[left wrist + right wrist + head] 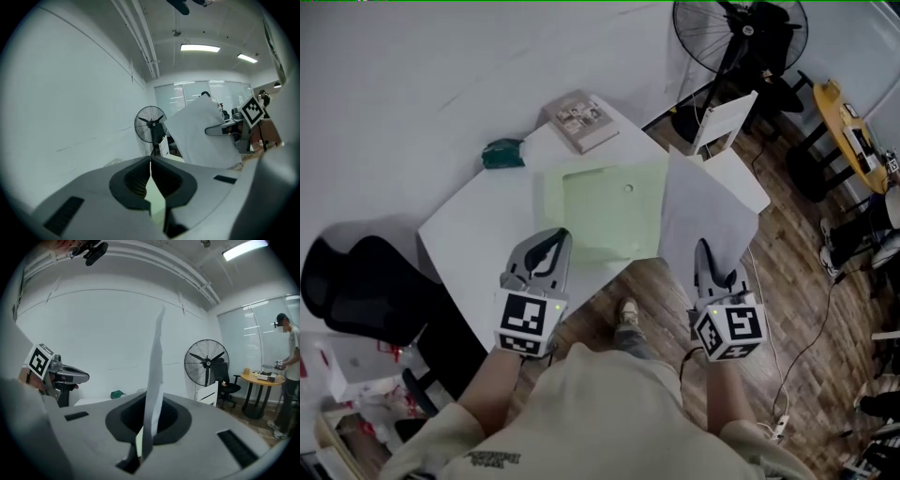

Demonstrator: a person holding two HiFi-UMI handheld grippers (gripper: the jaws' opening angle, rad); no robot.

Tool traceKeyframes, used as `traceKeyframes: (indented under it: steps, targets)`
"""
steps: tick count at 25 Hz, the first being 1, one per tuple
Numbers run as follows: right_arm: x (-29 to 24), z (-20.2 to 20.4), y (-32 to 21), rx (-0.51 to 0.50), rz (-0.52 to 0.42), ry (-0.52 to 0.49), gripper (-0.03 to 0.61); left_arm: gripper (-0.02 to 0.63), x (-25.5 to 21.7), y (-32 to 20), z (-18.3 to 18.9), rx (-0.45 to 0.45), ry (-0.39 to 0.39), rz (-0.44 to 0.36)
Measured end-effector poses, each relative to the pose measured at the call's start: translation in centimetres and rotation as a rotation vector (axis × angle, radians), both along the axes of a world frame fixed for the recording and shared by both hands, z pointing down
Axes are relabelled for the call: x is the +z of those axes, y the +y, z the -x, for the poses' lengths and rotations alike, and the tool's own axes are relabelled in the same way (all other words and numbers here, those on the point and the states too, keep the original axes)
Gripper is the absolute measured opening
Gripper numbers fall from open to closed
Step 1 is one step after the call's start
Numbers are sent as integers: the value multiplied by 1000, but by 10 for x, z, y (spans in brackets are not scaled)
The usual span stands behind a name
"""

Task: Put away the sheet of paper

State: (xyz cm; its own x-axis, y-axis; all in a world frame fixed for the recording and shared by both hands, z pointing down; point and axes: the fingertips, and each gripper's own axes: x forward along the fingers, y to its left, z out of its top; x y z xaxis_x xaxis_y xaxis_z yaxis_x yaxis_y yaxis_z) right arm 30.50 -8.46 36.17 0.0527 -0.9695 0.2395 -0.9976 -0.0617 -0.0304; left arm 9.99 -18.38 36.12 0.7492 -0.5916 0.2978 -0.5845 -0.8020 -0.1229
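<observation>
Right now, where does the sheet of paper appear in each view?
Head view: sheet of paper right of centre, in the right gripper.
Left gripper view: sheet right of centre.
Right gripper view: sheet centre, edge-on between the jaws.
Shared landmark: the fan.

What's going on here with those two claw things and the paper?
A person stands at a white table with a hand-held claw in each hand. The right claw is clamped on the edge of a white sheet of paper, holding it up over the table's right side. The left claw is closed and empty, at the near edge of what looks like a pale green folder lying flat on the table. A book sits at the far corner.
</observation>
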Motion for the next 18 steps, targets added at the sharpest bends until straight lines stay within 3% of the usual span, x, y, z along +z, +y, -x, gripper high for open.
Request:
traceKeyframes:
  steps: [10, 18]
  targets:
    - [58, -33, -93, -204, 110, -82, 23, 22, 35, -54, -36, -164, -88, 56]
    - [122, -36, -147, -338, 216, -160, 23, 22, 69, -81, -33, -305, -165, 109]
